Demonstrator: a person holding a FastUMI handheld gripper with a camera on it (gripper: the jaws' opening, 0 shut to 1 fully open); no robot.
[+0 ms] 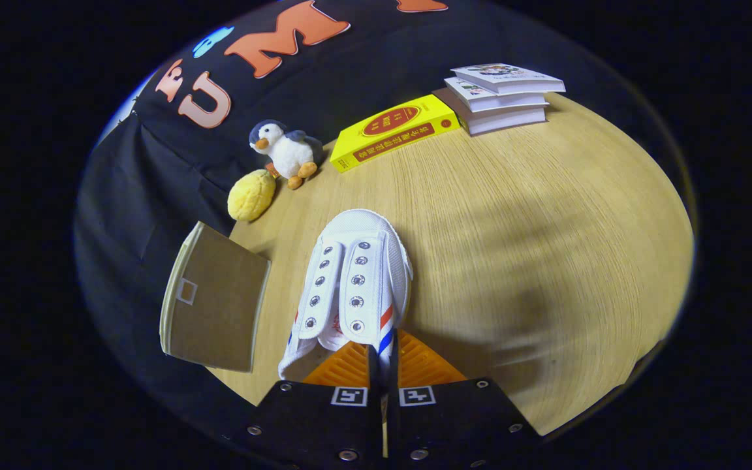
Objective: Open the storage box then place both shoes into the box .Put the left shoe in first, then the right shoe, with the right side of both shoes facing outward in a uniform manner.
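A white canvas shoe (356, 281) with metal eyelets and a red and blue stripe hangs just ahead of my fingers, toe pointing away over the wooden table (513, 248). My gripper (382, 365) is shut on the shoe's side wall by the opening, and both pads press on the fabric. To the left of the shoe stands a brown cardboard box panel (216, 300) with a small white square on it, tilted at the table's left edge. The box's inside is hidden.
Beyond the shoe lie a yellow plush lump (252, 194) and a penguin toy (286, 151). Farther back are a yellow box (395, 129) and a stack of white books (503, 96). A broad shadow falls on the table to the right.
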